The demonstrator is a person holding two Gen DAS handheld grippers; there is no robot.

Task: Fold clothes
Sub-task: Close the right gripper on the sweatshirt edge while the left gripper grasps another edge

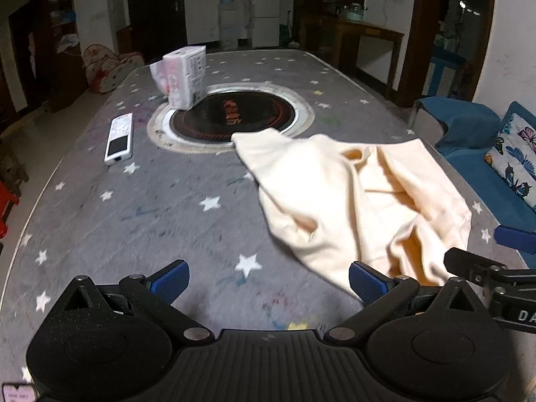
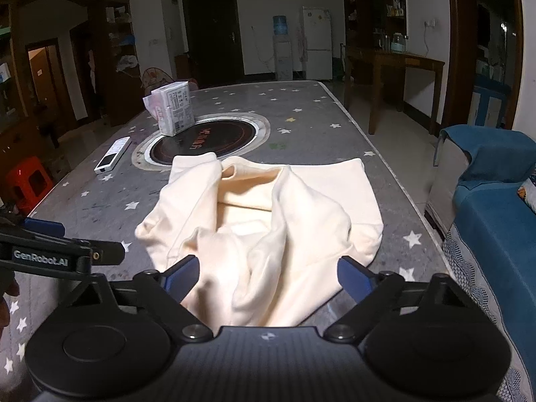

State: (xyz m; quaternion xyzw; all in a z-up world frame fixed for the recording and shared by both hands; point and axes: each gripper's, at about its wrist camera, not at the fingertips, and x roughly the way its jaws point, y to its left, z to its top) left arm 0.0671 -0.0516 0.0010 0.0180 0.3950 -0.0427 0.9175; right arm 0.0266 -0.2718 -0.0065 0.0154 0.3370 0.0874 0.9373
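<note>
A cream garment (image 1: 361, 201) (image 2: 268, 221) lies crumpled on the grey star-patterned table cover (image 1: 160, 207) (image 2: 301, 124), its far edge near the round cooktop. My left gripper (image 1: 268, 281) is open over bare cover, to the left of the garment's near corner; its right finger (image 1: 365, 281) sits beside that corner. My right gripper (image 2: 268, 276) is open with its blue pads (image 2: 182, 274) wide apart, and the garment's near folds lie between them without being pressed. Each gripper's black frame shows at the edge of the other's view.
A round black cooktop (image 1: 234, 114) (image 2: 204, 140) is set into the table. On its left rim stands a pack of tissues (image 1: 184, 77) (image 2: 172, 107); a white remote (image 1: 119, 137) (image 2: 112, 154) lies further left. A blue sofa (image 2: 495, 207) borders the right side, a red stool (image 2: 28, 181) the left.
</note>
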